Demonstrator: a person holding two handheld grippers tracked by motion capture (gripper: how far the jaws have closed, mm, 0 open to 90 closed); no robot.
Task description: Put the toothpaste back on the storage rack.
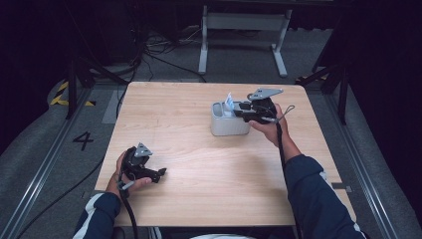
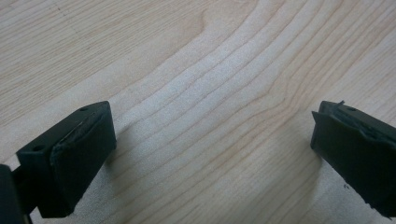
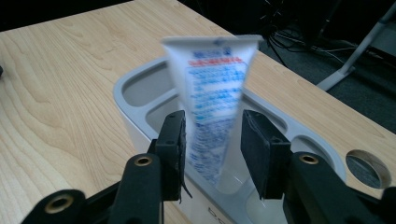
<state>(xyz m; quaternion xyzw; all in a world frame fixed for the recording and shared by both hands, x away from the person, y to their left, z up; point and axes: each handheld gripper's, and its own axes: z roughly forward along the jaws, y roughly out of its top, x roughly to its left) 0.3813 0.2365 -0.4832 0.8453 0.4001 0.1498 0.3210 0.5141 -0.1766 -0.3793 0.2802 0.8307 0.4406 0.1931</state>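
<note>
A white toothpaste tube [image 3: 212, 79] with blue and red print stands in a compartment of a grey holder [image 3: 140, 84], blurred while the table behind it is sharp. My right gripper [image 3: 212, 126] straddles the tube, its pads a sliver off each side, so it is open. From the high view the holder [image 1: 226, 129] sits right of the table's centre, with the tube [image 1: 229, 103] poking out and the right gripper [image 1: 244, 110] at its right rim. My left gripper [image 1: 160, 173] rests near the front left edge. Its jaws are wide open [image 2: 210, 135] over bare wood.
The holder has several compartments. A round hole [image 3: 366, 168] is cut in the wooden tabletop [image 1: 199, 164] beyond the holder. Behind the table stand a white frame [image 1: 244, 30] and floor cables [image 1: 159, 55]. Dark rails run along both sides.
</note>
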